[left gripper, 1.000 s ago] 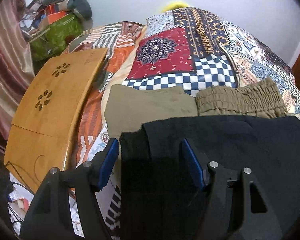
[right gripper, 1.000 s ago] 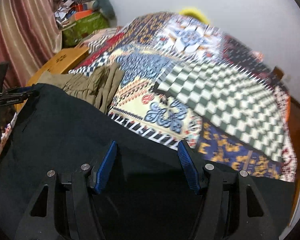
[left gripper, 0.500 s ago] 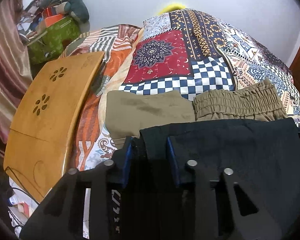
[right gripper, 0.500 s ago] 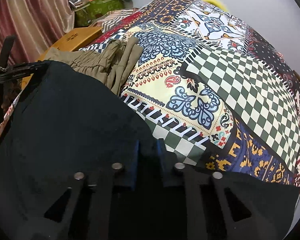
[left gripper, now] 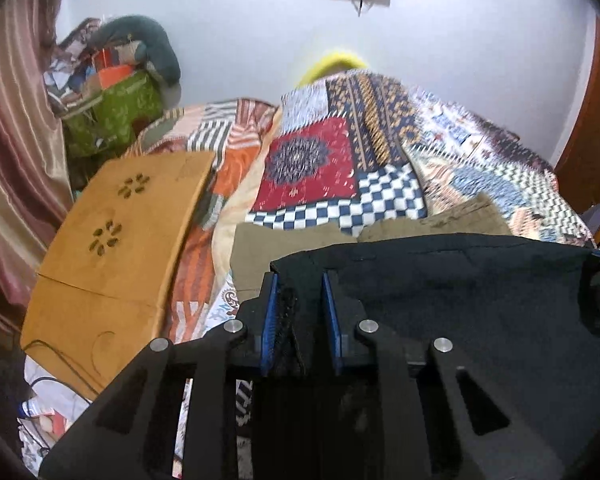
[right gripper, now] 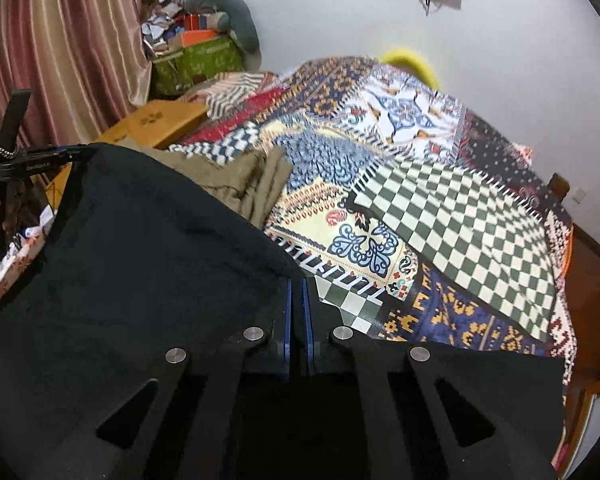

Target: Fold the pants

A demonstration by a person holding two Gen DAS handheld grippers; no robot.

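Note:
The black pants (left gripper: 460, 300) stretch between my two grippers above the patchwork bedspread (left gripper: 380, 152). My left gripper (left gripper: 298, 280) is shut on the pants' left corner, with a bunched fold of cloth between its blue pads. My right gripper (right gripper: 296, 284) is shut on the far edge of the pants (right gripper: 140, 248), its blue pads almost touching. In the right wrist view the left gripper (right gripper: 40, 158) holds the pants' other corner at the far left. The cloth hangs taut and lifted off the bed.
Folded olive pants (left gripper: 292, 240) lie on the bedspread (right gripper: 440, 208) just beyond the black pants, also in the right wrist view (right gripper: 236, 180). A wooden lap table (left gripper: 120, 232) sits left. A green bag (left gripper: 120, 108) and clutter stand by the curtain (right gripper: 60, 48).
Both grippers went from wide open to shut on the black pants' edge. The pants have been lifted, and both views have tilted up toward the wall.

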